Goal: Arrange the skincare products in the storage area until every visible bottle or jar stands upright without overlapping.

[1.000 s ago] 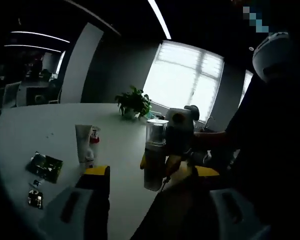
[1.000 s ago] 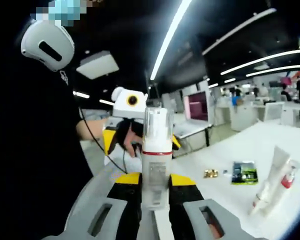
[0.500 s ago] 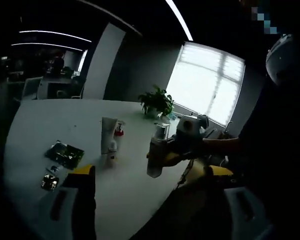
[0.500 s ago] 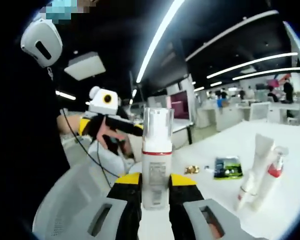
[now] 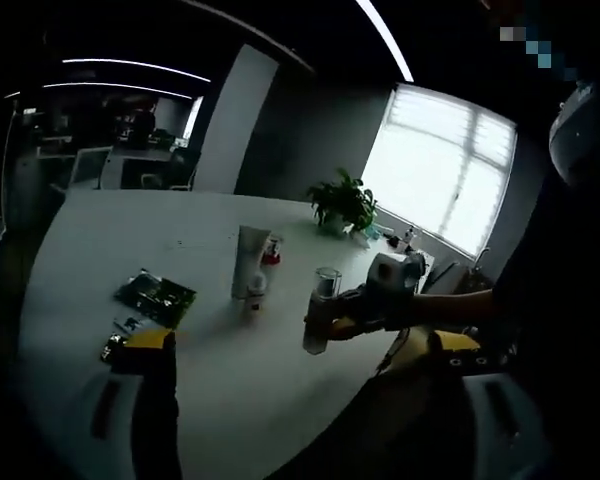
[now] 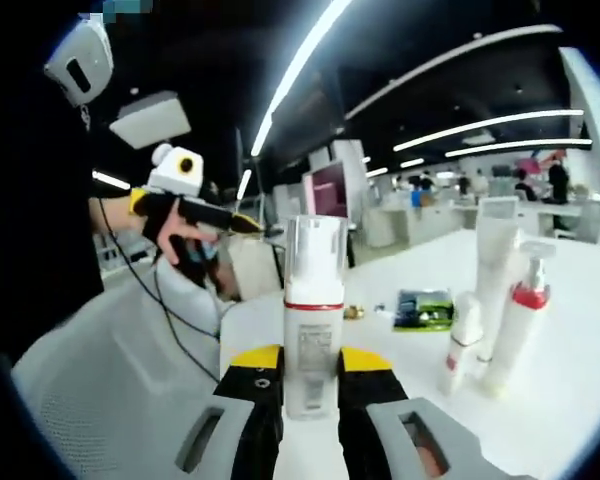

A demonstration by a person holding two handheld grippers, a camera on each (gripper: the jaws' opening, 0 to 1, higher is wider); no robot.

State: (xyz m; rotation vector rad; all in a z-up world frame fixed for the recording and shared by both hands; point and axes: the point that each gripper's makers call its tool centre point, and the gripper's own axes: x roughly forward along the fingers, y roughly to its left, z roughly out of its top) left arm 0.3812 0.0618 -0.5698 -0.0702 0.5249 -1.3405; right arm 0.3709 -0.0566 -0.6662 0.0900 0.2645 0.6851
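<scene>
My right gripper (image 6: 310,368) is shut on a white bottle (image 6: 313,330) with a clear cap and a red band, holding it upright above the white table (image 6: 580,380). That gripper (image 5: 385,298) and bottle (image 5: 320,312) also appear near the table's front edge in the left gripper view. Just to the right stand a pump bottle with a red collar (image 6: 515,330), a white tube (image 6: 497,265) and a small white bottle (image 6: 463,342), all upright. My left gripper (image 5: 300,342) is wide open and holds nothing. A hand carries the left gripper (image 6: 185,195) off the table's left side.
A green packet (image 5: 158,292) and a small gold item (image 5: 115,348) lie flat on the table (image 5: 90,240) left of the products. A potted plant (image 5: 345,205) stands at the far edge by the window. A grey chair back (image 6: 110,380) sits at the table's left.
The right gripper has carried the bottle closer to the standing tube and pump bottle. The left gripper has drawn back from the right one, its jaws still open.
</scene>
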